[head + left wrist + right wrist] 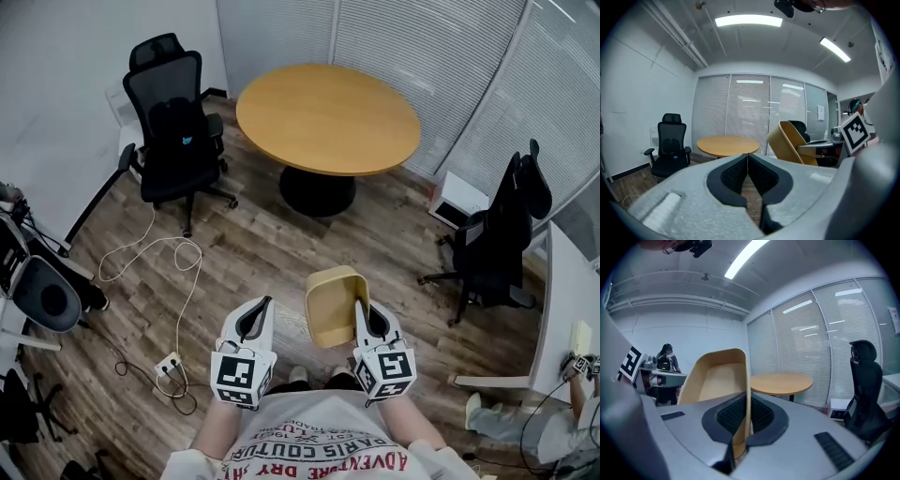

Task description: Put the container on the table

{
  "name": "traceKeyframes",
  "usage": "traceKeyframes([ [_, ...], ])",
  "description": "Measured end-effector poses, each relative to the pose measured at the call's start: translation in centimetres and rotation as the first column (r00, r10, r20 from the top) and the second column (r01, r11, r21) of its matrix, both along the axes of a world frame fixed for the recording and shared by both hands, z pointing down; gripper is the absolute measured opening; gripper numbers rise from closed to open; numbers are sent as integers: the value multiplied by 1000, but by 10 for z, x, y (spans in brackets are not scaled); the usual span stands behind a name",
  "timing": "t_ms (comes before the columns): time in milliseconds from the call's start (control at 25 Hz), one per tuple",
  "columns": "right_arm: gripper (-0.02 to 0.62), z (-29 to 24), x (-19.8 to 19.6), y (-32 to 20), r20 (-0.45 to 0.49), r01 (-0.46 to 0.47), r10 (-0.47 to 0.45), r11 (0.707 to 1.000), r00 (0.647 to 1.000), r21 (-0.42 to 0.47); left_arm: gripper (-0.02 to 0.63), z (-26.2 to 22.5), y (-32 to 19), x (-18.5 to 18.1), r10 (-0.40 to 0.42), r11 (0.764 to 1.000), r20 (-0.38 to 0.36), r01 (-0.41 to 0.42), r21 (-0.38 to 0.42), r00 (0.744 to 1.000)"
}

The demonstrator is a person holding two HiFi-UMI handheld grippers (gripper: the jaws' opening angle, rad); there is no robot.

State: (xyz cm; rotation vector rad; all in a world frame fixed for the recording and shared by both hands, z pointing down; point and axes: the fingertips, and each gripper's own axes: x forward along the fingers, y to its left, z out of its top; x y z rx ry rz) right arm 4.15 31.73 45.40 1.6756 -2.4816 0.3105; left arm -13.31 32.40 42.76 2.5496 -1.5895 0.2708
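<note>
A tan, open-topped container (332, 304) hangs above the wooden floor, held by one side wall in my right gripper (361, 307). In the right gripper view that wall (747, 394) runs straight down between the shut pads. The container also shows at the right of the left gripper view (789, 141). My left gripper (266, 305) is shut with nothing in it, its pads meeting (748, 165). The round wooden table (326, 116) stands ahead across the floor, bare on top; it sits beyond both grippers (727, 144) (780, 380).
A black office chair (174, 122) stands left of the table and another (501, 234) at the right. A white cable and power strip (170, 367) lie on the floor at the left. A white box (457, 200) leans by the blinds. A desk edge (561, 309) is at the far right.
</note>
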Motion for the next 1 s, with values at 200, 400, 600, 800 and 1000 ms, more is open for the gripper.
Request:
traceKeyframes([
  [200, 11, 8, -5, -40, 11, 9, -9, 1000, 1000, -22, 12, 8, -32, -7, -18, 1000, -14, 18, -12, 1000],
  [400, 11, 12, -6, -91, 16, 59, -59, 998, 998, -18, 12, 7, -75, -5, -60, 998, -21, 60, -1, 998],
  [600, 11, 6, 6, -166, 26, 105, -105, 994, 994, -12, 12, -9, -137, 11, -93, 995, -10, 93, 25, 996],
  [800, 11, -5, 24, -238, 25, 166, -166, 986, 986, 4, 12, -26, -202, 37, -126, 990, -1, 125, 59, 992],
  [1000, 11, -9, 72, -311, 19, 165, -166, 986, 986, 18, 12, -25, -270, 76, -150, 986, -8, 150, 71, 989],
])
